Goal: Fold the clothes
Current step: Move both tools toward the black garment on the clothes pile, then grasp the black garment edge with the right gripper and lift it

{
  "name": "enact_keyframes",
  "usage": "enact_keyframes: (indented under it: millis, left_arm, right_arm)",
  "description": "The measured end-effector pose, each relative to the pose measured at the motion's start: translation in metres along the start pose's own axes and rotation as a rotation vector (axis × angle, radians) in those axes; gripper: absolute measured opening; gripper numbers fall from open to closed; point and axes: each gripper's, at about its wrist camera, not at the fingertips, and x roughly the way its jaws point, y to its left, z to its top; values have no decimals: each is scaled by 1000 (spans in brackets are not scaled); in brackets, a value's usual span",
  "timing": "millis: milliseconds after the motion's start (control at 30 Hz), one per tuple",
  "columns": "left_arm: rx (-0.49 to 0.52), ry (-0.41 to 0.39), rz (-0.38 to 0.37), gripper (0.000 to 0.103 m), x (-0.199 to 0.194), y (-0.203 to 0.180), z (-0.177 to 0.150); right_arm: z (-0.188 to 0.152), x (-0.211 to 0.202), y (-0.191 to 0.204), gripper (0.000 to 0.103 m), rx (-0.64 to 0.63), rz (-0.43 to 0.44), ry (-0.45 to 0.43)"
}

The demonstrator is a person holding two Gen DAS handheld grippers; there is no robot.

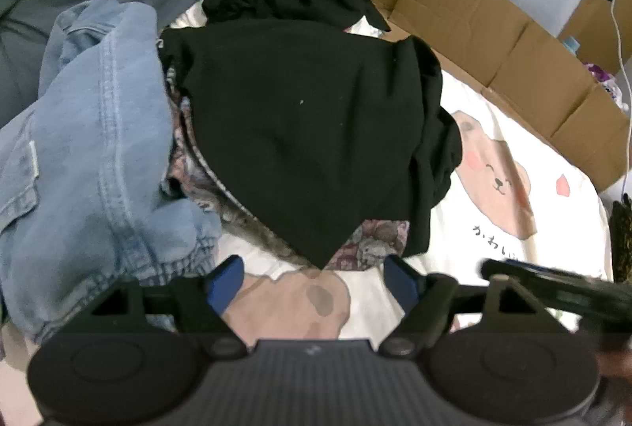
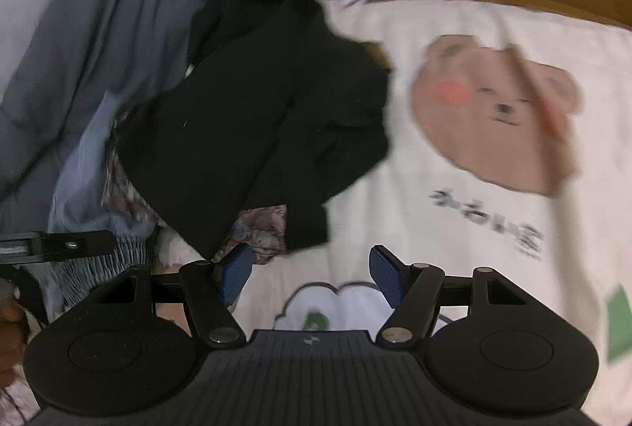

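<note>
Denim garment lies heaped at far left, then the black garment piled over a floral cloth on the bear-print sheet. Its pointed lower corner aims straight between the left gripper's spread, empty jaws, just ahead. Farther right, the right gripper (also splayed, holding nothing) has that garment ahead and to its left, so the left looks better placed.

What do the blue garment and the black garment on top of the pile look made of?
Blue garment: likely washed denim, given its faded blue and double-stitched seams. Black garment: soft matte fabric, perhaps cotton knit; it lies limp without shine.
</note>
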Motion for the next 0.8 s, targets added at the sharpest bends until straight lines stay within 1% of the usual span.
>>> enact_keyframes:
  millis: [67,100,200,267,400,567,667,700,733,767,800]
  left_arm:
    - [1,-6,7,81,-5,1,-2]
    - [-2,-5,12,81,-7,2,-3]
    - [-22,6,34,81,-10,9,-4]
    - [-30,9,45,81,-13,13,-5]
    - [-23,20,69,81,-17,21,-6]
    - [-24,39,94,81,-19,31,-8]
    - [-67,42,106,82,-20,39,-8]
    - [-78,46,106,82,-21,41,-8]
    - [-72,46,111,82,-21,40,-7]
    - [-66,46,115,82,-22,40,-6]
    - [-56,42,120,82,-23,39,-5]
  right_arm:
    - [2,14,8,69,-32,2,8]
    - [3,21,12,66,-46,2,11]
    - [2,38,14,61,-26,13,13]
    - [2,49,15,56,-9,20,13]
    - [2,69,17,56,18,13,7]
    - [6,91,18,56,38,8,27]
    - [9,101,23,41,24,11,49]
    - [10,103,25,40,12,5,60]
    - [10,106,27,32,-1,-3,71]
    - [11,107,28,16,-9,-17,83]
    - [11,107,26,9,-9,-27,94]
